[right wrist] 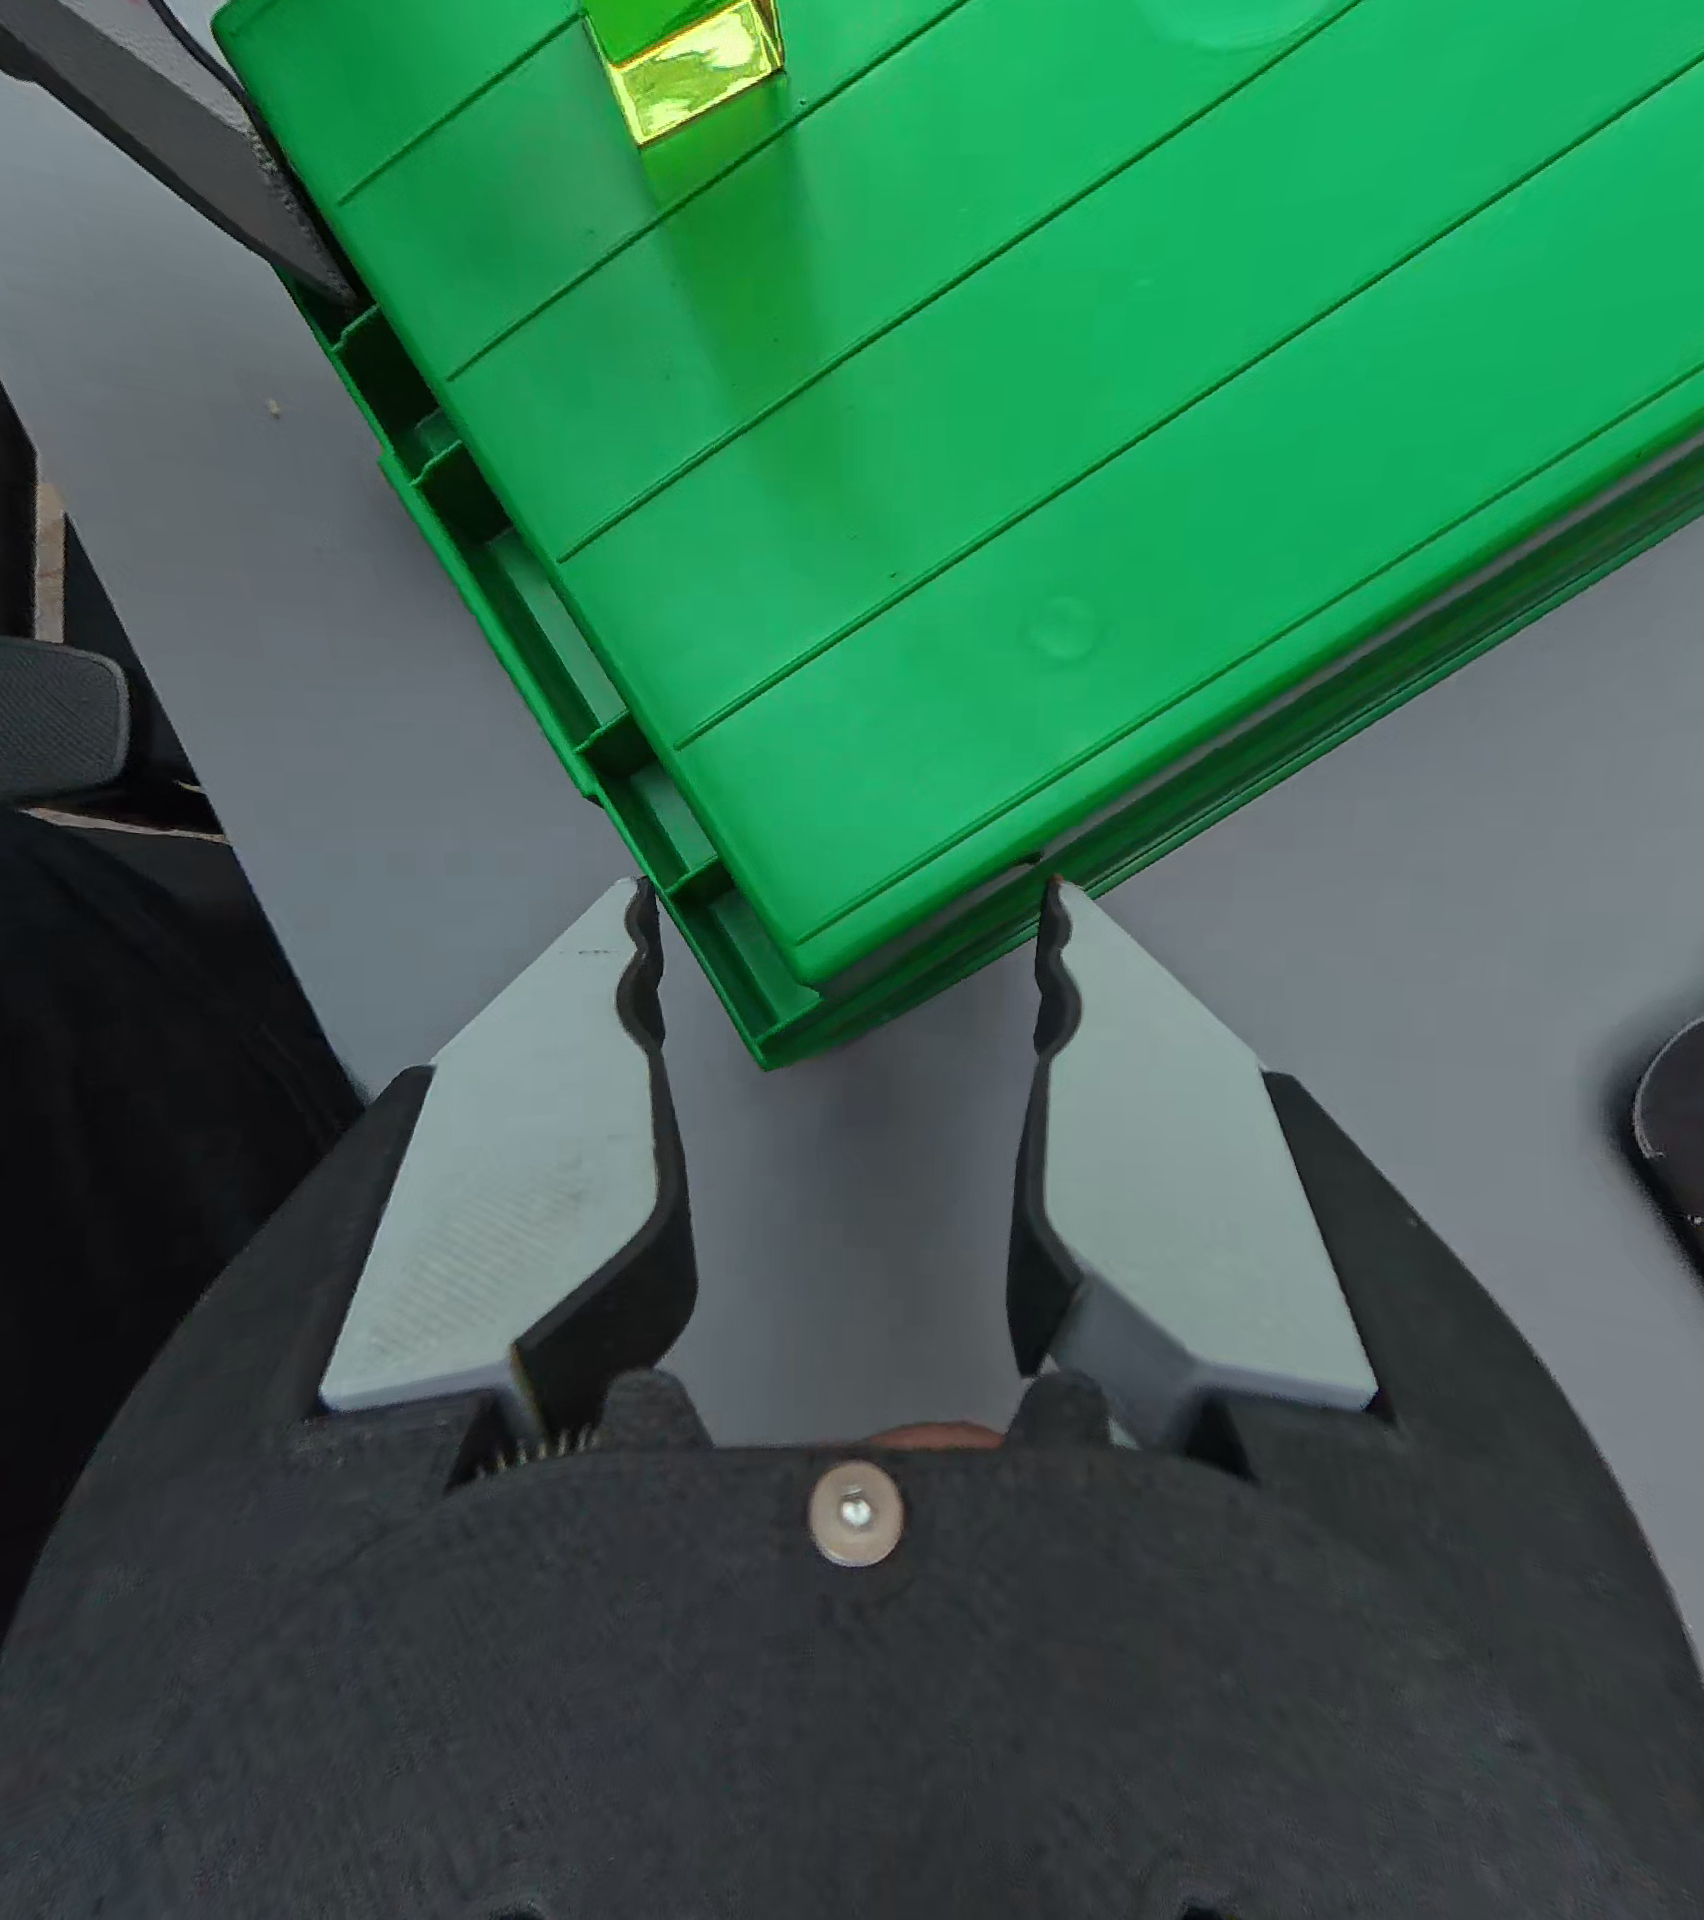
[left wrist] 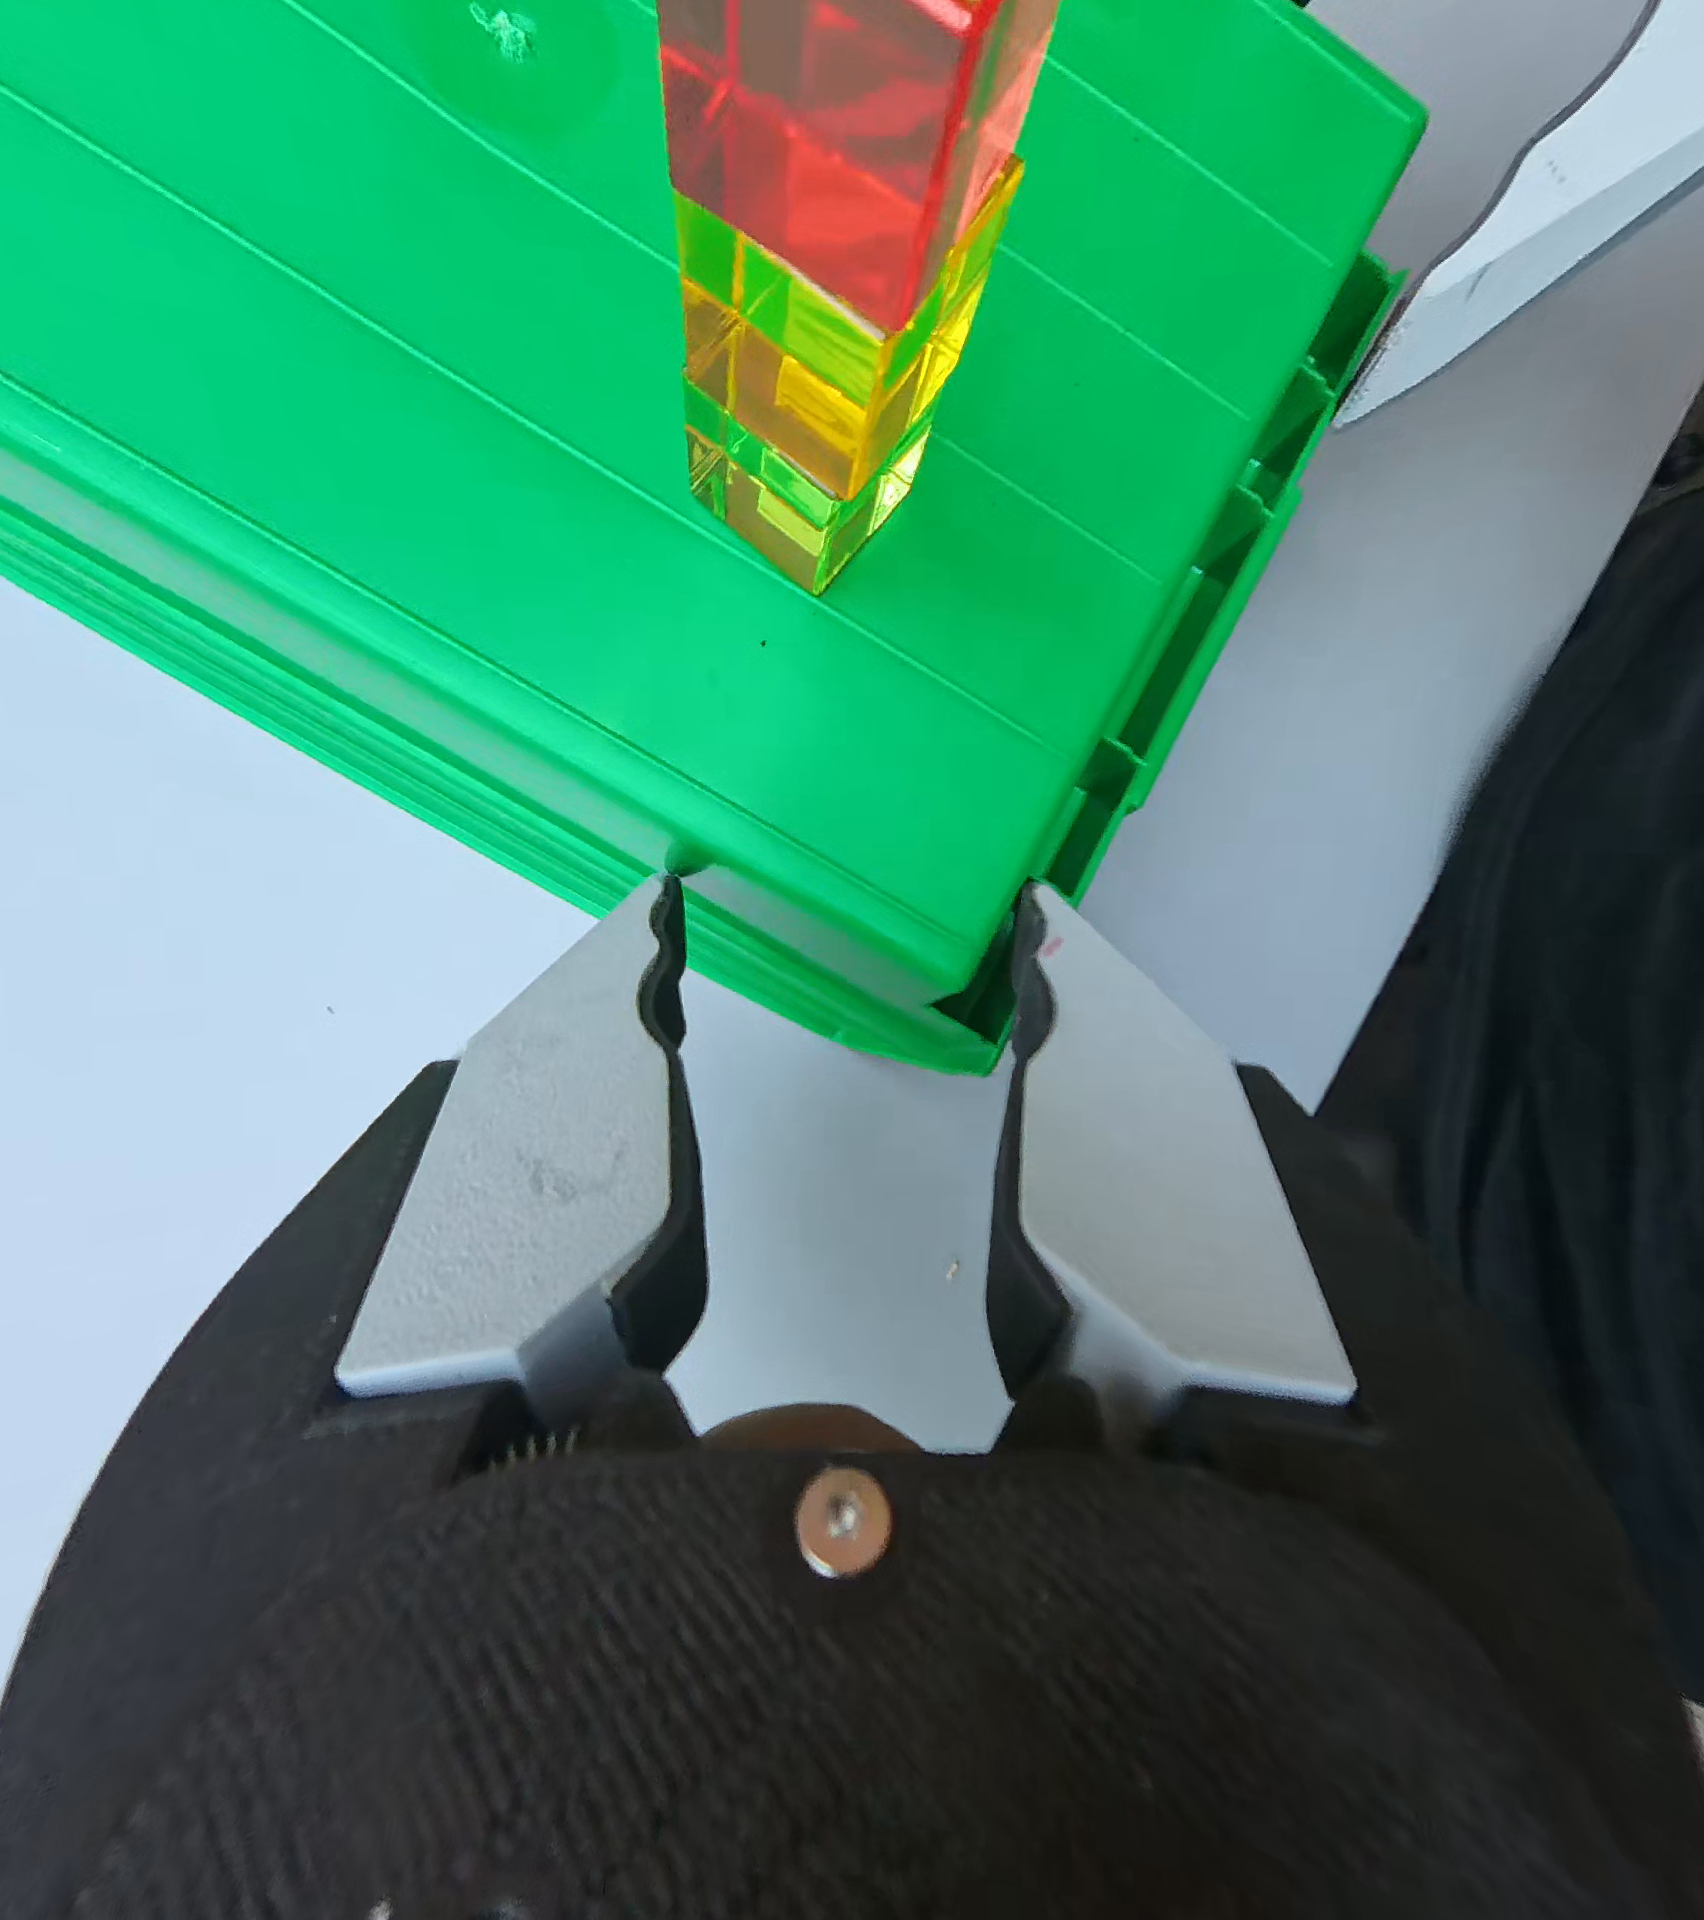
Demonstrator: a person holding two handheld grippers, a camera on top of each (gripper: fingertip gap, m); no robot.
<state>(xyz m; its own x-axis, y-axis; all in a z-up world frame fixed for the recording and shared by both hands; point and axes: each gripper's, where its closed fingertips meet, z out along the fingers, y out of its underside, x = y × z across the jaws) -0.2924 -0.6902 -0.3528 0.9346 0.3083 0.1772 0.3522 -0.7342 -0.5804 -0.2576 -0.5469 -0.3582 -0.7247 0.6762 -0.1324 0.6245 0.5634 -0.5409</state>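
Both spread grippers [left wrist: 848, 894] [right wrist: 848, 894] straddle green box [left wrist: 412, 416] corners; block tower [left wrist: 827, 312] atop.

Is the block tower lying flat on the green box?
No, the tower stands upright on the box, red block above yellow-green ones.

Green ribbed crate [left wrist: 412, 416], red-yellow-green translucent block tower [left wrist: 827, 312], grey-black tools

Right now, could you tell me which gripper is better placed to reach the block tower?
Probably left: the left gripper, open, faces the block tower straight ahead; the right gripper sits farther, off-axis.
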